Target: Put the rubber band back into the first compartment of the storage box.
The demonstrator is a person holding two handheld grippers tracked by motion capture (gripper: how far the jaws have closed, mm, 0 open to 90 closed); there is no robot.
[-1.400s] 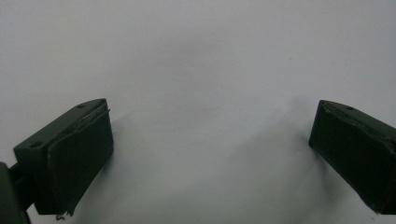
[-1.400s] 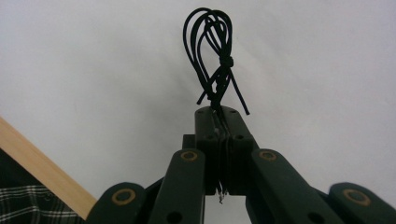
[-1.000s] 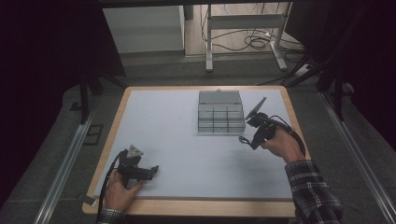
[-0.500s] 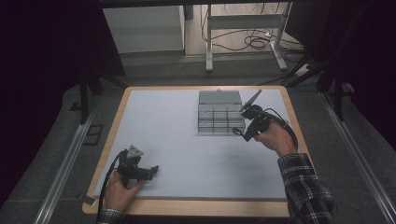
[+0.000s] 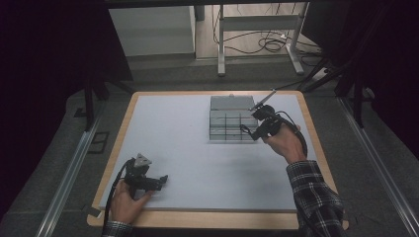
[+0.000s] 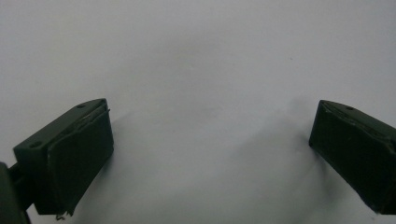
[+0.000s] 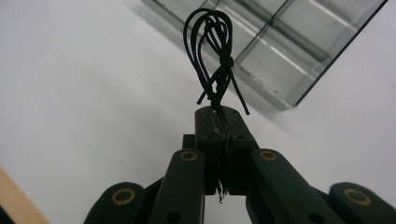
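A clear compartment box (image 5: 228, 119) stands on the white table top (image 5: 188, 143) at the back right. My right gripper (image 5: 250, 130) hovers at the box's right front corner, shut on a small bundle of looped black cord (image 7: 216, 56). In the right gripper view the loops stick up past the closed jaws, with the box's (image 7: 280, 46) compartments just beyond. My left gripper (image 5: 162, 179) rests near the table's front left corner. Its jaws stand wide apart in the left gripper view, with bare white surface (image 6: 201, 70) between them.
The table has a wooden rim (image 5: 197, 219). Behind it stand a grey cabinet (image 5: 153, 29) and metal table legs (image 5: 222, 39) with cables on the floor. Metal rails (image 5: 69, 173) run along both sides of the table.
The right gripper, with the cord bundle, has moved left and forward toward the box's right front corner. The left gripper has stayed put.
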